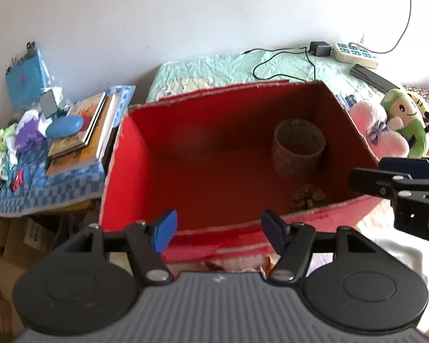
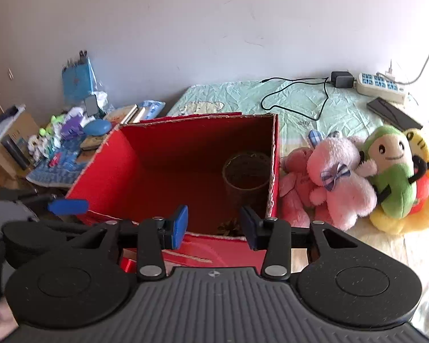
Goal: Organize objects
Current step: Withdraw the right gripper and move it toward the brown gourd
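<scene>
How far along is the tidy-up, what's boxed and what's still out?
Boxed: a round woven container and a small brown clump sit in the red box. In hand: nothing; left gripper and right gripper hover open at the box's near rim. Left: the pink plush, green plush and yellow plush lie beside the box.

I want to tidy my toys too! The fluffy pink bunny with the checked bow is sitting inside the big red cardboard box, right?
Not quite. The right wrist view shows the fluffy pink bunny lying outside the big red cardboard box, beside its right wall.
</scene>
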Demonstrator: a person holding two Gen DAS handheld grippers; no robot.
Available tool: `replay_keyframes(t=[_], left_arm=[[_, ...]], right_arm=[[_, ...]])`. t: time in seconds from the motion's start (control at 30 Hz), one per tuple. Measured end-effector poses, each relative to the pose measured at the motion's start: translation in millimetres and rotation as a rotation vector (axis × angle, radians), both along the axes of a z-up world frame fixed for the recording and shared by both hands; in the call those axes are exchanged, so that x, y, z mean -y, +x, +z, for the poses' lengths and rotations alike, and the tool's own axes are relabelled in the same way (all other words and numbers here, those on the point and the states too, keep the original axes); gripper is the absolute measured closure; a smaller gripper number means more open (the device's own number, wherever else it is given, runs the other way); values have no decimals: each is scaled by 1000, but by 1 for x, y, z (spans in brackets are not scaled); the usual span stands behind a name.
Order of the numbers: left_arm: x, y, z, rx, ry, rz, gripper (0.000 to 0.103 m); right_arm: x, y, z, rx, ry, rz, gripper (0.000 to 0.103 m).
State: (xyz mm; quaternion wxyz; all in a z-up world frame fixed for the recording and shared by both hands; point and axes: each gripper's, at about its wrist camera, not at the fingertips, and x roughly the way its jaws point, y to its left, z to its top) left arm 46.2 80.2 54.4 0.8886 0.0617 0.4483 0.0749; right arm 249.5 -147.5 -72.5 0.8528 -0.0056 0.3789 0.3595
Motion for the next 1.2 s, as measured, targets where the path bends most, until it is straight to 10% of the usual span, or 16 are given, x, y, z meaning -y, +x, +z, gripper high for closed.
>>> replay_keyframes(t=[1.2], left_arm=[[33,-45,-58,-174,50,121,31]], right_arm=[[35,-31,-63,-267,63,31,59]])
